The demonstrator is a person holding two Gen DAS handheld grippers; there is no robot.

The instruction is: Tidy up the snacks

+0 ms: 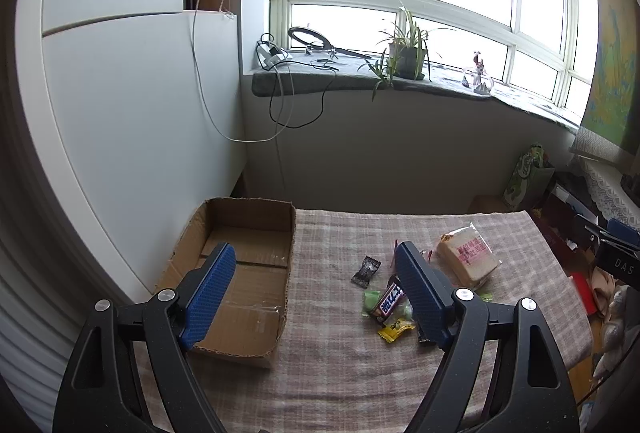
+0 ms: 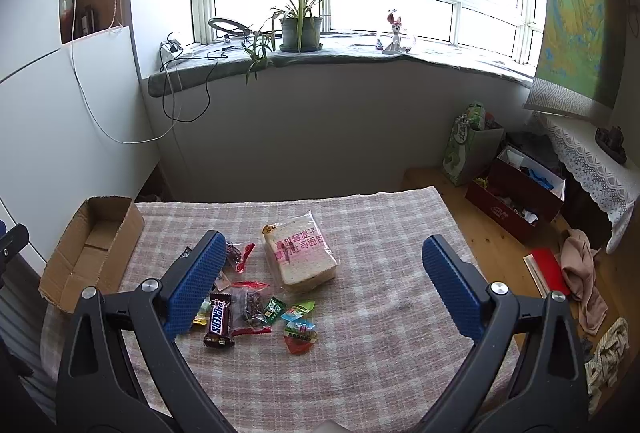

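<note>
Snacks: you are looking at a loose pile lying on the checked cloth (image 2: 380,333), with the bagged sliced bread (image 2: 300,257) sitting at about 12 o'clock of the pile.
Chocolate bar: the Snickers bar (image 2: 218,321) is lying at the pile's 8 o'clock, just beside a clear packet of dark dried fruit (image 2: 250,307).
Small sweets: a green sachet (image 2: 275,309), a blue-green candy (image 2: 298,312) and a red-edged jelly cup (image 2: 301,338) are resting at the pile's 4 o'clock; a black wrapper (image 1: 366,270) is lying apart at 10 o'clock.
Box: the open cardboard box (image 1: 244,273) is sitting at 9 o'clock of the snacks, against the white wall, and appears to be holding nothing, though its near corner is hidden.
Left tongs: your left gripper (image 1: 316,293) is hanging wide apart, one pad over the box, the other over the sweets, gripping nothing.
Right tongs: your right gripper (image 2: 320,293) is spreading wide over the cloth, holding nothing, the bread lying between its pads.
Sill: a potted plant (image 2: 300,27) is standing at 12 o'clock.
</note>
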